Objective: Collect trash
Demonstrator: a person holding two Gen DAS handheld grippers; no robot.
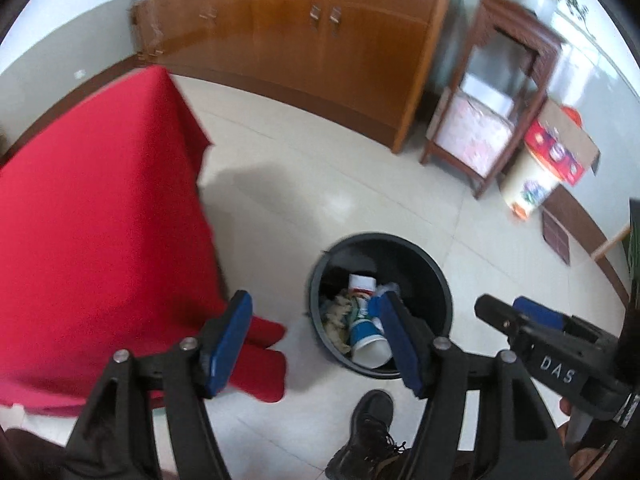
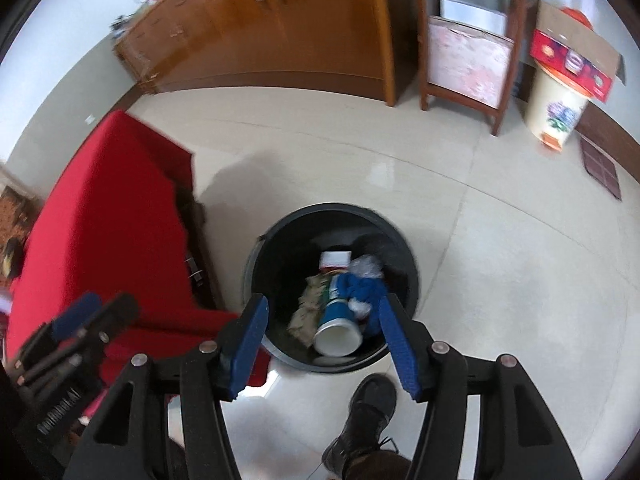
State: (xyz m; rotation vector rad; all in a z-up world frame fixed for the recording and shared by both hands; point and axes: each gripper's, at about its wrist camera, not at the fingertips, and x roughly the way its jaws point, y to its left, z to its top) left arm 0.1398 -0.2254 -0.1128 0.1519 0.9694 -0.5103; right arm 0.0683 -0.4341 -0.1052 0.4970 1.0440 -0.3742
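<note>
Both claws, the left gripper (image 1: 316,344) and the right gripper (image 2: 322,344), are held open and empty above a black bin (image 2: 404,240). Inside lies light, crushable trash; the paper cup (image 2: 338,330), near the bin's front wall, is best pinched gently at its rim.

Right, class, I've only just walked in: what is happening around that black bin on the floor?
A person is collecting trash with a hand-held gripper in each hand. Both the left hand-held gripper and the right hand-held gripper are open and empty above the black bin, beside the red-covered table. In the bin lie a blue paper cup, a crumpled blue cloth and other scraps.
</note>
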